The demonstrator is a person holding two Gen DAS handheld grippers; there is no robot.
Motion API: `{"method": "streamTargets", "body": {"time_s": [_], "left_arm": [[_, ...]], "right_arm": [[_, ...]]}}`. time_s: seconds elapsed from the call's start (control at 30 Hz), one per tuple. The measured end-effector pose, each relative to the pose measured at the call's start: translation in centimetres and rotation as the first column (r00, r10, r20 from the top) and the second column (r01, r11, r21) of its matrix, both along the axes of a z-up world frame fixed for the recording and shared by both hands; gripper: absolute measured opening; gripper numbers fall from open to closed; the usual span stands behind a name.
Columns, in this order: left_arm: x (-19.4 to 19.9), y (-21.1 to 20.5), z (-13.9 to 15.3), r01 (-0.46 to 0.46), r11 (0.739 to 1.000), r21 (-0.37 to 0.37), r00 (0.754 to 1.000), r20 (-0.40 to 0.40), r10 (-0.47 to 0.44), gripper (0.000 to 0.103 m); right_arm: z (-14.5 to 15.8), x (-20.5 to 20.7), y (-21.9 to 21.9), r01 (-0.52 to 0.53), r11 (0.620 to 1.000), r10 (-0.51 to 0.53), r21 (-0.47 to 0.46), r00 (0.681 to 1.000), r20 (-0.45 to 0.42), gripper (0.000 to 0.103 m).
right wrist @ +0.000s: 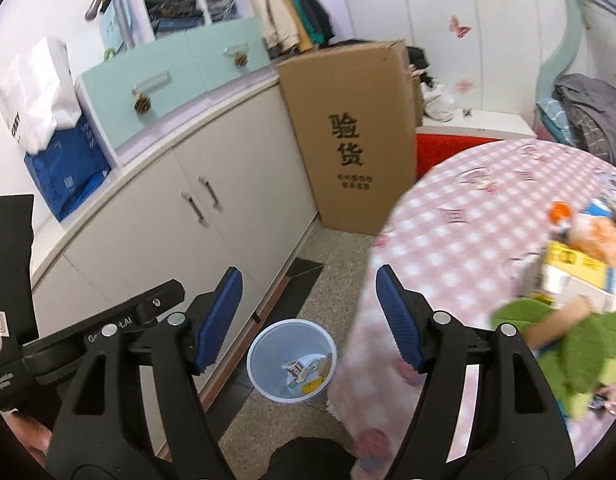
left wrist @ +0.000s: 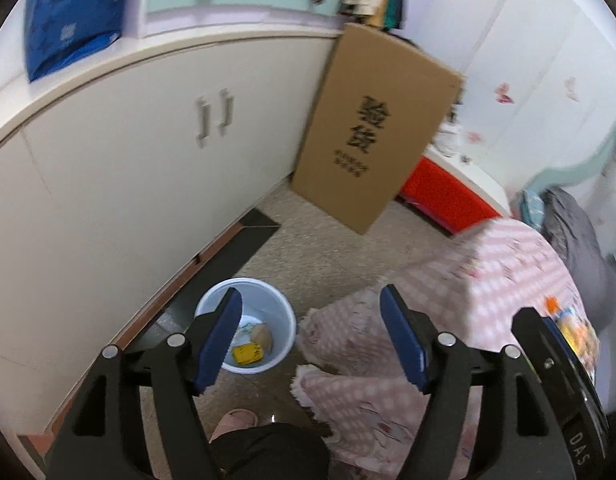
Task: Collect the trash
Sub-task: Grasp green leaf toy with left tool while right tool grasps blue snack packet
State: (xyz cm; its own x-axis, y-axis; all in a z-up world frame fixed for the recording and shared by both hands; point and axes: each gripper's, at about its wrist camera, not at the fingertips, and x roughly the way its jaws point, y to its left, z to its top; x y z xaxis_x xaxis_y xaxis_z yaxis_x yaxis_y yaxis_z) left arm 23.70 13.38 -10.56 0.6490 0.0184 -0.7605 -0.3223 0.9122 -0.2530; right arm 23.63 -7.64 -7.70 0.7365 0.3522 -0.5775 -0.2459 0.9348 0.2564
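Both grippers hold nothing: the left gripper (left wrist: 311,338) and right gripper (right wrist: 309,318) have their jaws spread apart. Lower centre, the pale blue bin (right wrist: 267,344) holds trash (left wrist: 248,353) on the floor beside the pink-checked table (right wrist: 468,232). A cardboard box (right wrist: 348,132) stands beyond.

Both tongs (left wrist: 311,344) (right wrist: 309,318) are black plastic with ribbed blue pads (left wrist: 219,344) and silver rivets.
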Motion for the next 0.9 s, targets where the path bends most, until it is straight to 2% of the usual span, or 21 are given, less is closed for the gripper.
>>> {"method": "streamTargets", "body": {"time_s": [0.13, 0.27, 0.5, 0.77, 0.9], "left_arm": [[-0.9, -4.8, 1.7, 0.103, 0.995, 0.014, 0.994, 0.035, -0.104, 0.072], [-1.3, -10.0, 2.3, 0.206, 0.978, 0.032, 0.977, 0.048, -0.207, 0.074], [-1.3, -19.1, 2.0, 0.370, 0.928, 0.049, 0.928, 0.029, -0.371, 0.077], [0.0, -25.8, 0.3, 0.461, 0.885, 0.059, 0.887, -0.016, -0.461, 0.077], [1.1, -27.4, -0.6, 0.475, 0.876, 0.085, 0.880, -0.033, -0.474, 0.076]], "right_arm": [[1.1, -2.2, -4.8, 0.075, 0.997, -0.075, 0.004, 0.997, 0.018, 0.069], [1.4, -4.0, -9.5, 0.157, 0.987, -0.158, 0.014, 0.987, 0.025, 0.070], [0.4, -6.5, -18.1, 0.309, 0.950, -0.310, 0.041, 0.951, 0.002, 0.071], [-1.4, -6.9, -23.4, 0.371, 0.925, -0.369, 0.085, 0.928, -0.038, 0.071], [-2.2, -6.4, -24.5, 0.371, 0.924, -0.367, 0.096, 0.928, -0.062, 0.071]]}}
